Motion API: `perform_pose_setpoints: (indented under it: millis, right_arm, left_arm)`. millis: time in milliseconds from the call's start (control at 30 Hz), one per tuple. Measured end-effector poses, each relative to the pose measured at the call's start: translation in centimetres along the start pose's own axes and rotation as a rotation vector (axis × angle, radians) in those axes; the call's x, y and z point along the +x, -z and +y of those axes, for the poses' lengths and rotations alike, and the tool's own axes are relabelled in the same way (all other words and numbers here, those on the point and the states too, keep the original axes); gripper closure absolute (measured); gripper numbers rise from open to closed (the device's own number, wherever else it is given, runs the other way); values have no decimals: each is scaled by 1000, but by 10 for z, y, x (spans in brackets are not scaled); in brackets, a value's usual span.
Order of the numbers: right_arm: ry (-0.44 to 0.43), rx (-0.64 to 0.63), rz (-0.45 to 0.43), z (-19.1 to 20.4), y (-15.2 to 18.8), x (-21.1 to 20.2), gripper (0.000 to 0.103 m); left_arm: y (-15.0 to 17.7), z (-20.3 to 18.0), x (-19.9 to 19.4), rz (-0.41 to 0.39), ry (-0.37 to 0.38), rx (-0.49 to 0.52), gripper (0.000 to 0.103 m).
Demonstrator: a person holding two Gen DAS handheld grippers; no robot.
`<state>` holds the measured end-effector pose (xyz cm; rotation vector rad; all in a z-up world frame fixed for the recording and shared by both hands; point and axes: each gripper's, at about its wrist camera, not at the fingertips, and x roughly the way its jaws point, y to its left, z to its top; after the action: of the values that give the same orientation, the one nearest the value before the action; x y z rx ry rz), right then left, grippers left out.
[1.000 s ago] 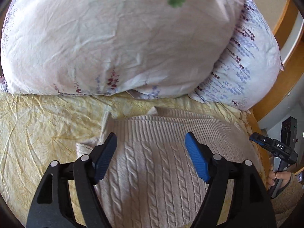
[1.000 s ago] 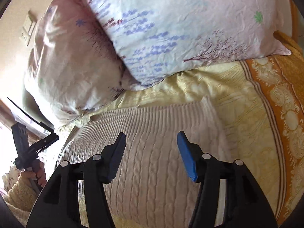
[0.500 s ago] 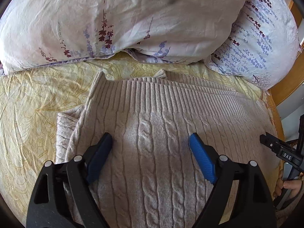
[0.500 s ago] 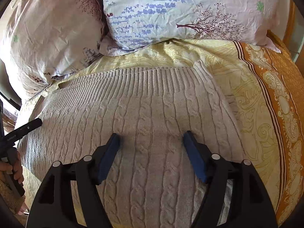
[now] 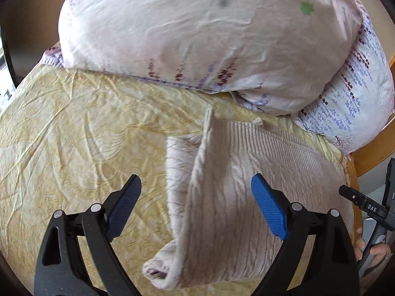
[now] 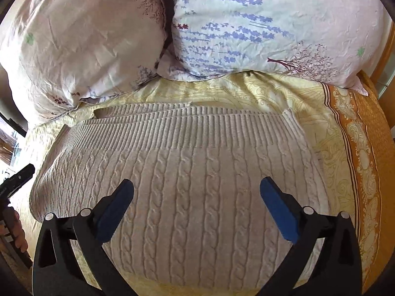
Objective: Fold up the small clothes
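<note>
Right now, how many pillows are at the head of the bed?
2. The pink pillow lies behind the sweater on the left; the lavender-print pillow sits beside it on the right, their inner edges meeting. More could be hidden behind them.

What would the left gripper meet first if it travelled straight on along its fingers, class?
Most likely the cable-knit sweater: its raised side edge lies between the open fingers of the left gripper. Farther on are the yellow bedspread and the pillow. Depth is uncertain.
</note>
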<state>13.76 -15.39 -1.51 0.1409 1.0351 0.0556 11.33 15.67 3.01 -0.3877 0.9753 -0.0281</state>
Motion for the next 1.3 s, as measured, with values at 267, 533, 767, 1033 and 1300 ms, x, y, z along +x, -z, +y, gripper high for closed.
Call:
perform_pose_setpoints:
  millis: [267,533,767,1033,1300]
  right_arm:
    - [84,-137,67,51,7,29,1]
    - [119,-187,41,58,19,43,1]
    - [90,-179,13,55,23,43,1]
    - [74,-183,-5,53,23,43,1]
    - [67,-186,-12,54,23,42,1]
  left_arm:
    - [12,27,7,84,144,-63,13]
    - [10,19,26,134,158,-31,13]
    - [4,14,34,157,217,-23,13]
    - [3,22,45,196,379,-147,36]
    - [-1,12,53,224,437,-202,78]
